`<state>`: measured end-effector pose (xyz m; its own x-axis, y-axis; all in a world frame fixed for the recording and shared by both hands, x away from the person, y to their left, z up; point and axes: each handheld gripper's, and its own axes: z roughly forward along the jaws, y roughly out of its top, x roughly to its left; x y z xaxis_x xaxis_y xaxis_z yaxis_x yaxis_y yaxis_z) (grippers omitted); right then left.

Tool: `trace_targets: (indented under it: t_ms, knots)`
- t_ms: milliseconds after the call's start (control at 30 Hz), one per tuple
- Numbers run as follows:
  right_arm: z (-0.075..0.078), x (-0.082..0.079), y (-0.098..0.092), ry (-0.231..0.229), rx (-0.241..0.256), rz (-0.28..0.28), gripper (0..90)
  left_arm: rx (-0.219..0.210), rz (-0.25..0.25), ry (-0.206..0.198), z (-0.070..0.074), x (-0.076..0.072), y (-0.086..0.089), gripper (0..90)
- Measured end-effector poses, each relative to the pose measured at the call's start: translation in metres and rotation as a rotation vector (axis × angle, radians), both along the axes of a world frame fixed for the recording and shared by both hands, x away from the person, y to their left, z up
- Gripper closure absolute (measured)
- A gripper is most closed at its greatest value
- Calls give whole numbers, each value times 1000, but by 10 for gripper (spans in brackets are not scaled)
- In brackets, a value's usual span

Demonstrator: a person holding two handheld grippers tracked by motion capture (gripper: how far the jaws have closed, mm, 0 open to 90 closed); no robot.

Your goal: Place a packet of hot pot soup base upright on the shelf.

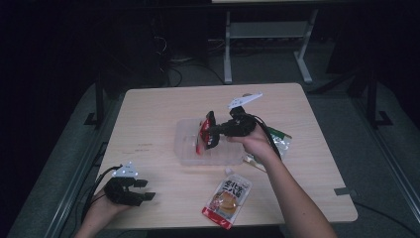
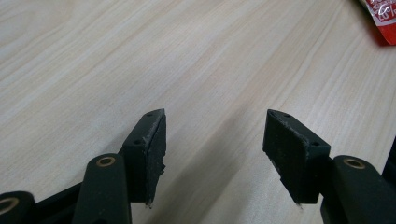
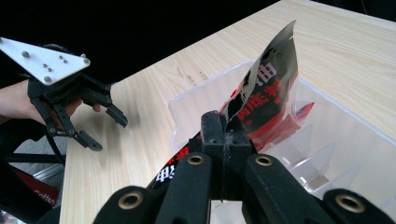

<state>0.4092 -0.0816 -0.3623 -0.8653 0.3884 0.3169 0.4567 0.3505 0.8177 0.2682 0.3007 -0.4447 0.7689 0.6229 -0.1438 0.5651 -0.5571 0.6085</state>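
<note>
1. Low in the frame of the right gripper view, your right gripper (image 3: 227,135) has its two black jaws pressed together on the edge of a red-and-black snack packet (image 3: 266,93), which stands up from the pinch with its silvery inner side curling toward the upper middle.
2. In the high view that packet (image 1: 203,133) hangs at the centre of the frame, held by your right gripper (image 1: 210,130) over the left part of a clear plastic bin (image 1: 185,148); whether it touches the bin's floor cannot be told.
3. The bin (image 3: 327,140) shows upright clear dividers in the right half of the right gripper view.
4. A second pouch, red and white with an orange picture (image 1: 228,196), lies flat on the wooden table (image 1: 153,119) just below the bin, lower centre of the high view.
5. A green-and-clear wrapper (image 1: 281,140) lies beside the bin's right end, partly behind your right hand.
6. At the lower left of the high view your left gripper (image 1: 146,191) rests well apart from the bin; its own view shows the jaws spread wide over bare table, holding nothing.
</note>
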Motion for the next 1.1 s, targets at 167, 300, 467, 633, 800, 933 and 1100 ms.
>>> trace_targets:
  t_ms: [167, 300, 467, 633, 800, 933, 1100]
  knots:
    - [0, 4, 3, 8, -5, -1, 900, 1, -7, 6, -1, 0, -2, 392]
    - [-1, 6, 9, 17, -21, 4, 898, 3, -10, 5, -1, 0, -2, 392]
    - [-4, 8, 16, 14, -38, 2, 893, 2, -10, 5, 0, 0, -2, 391]
    - [-7, 10, 22, 15, -49, -6, 869, 5, -15, 6, -1, 0, -2, 392]
    - [-8, 11, 25, 7, -50, -16, 699, 4, -15, 5, -1, 0, -2, 391]
    - [-6, 10, 23, 15, -45, -27, 628, 4, -14, 6, -1, 0, -2, 392]
    - [-1, 5, 16, 4, -39, -44, 475, 5, -14, 9, -1, 0, -2, 392]
